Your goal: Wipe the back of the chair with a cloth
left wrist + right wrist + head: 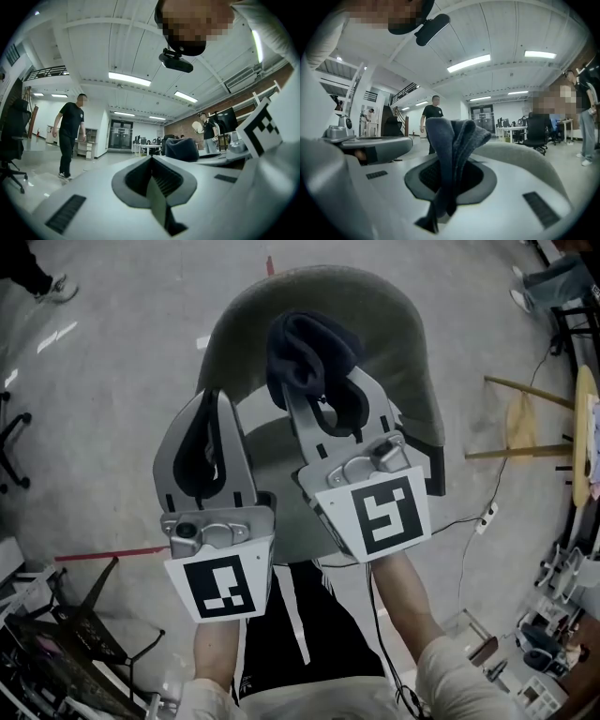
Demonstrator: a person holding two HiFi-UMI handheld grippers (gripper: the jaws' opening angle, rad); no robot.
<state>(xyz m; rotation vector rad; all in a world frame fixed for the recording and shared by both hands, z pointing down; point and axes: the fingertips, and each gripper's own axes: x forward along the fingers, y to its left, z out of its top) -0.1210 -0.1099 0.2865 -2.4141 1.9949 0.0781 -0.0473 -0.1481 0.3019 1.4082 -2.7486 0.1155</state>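
Observation:
The chair's curved grey-green back arcs across the top of the head view, above its seat. My right gripper is shut on a dark blue cloth, which bunches out past the fingertips just inside the backrest's top rim. In the right gripper view the cloth stands up between the shut jaws, with the chair back right behind it. My left gripper hangs to the left over the backrest's left end, shut and holding nothing. Its jaws meet in the left gripper view, where the cloth shows beyond.
A wooden stool stands to the right, near a cable and power strip on the floor. A black chair base sits at the left edge, with dark clutter at lower left. A person in black walks in the distance.

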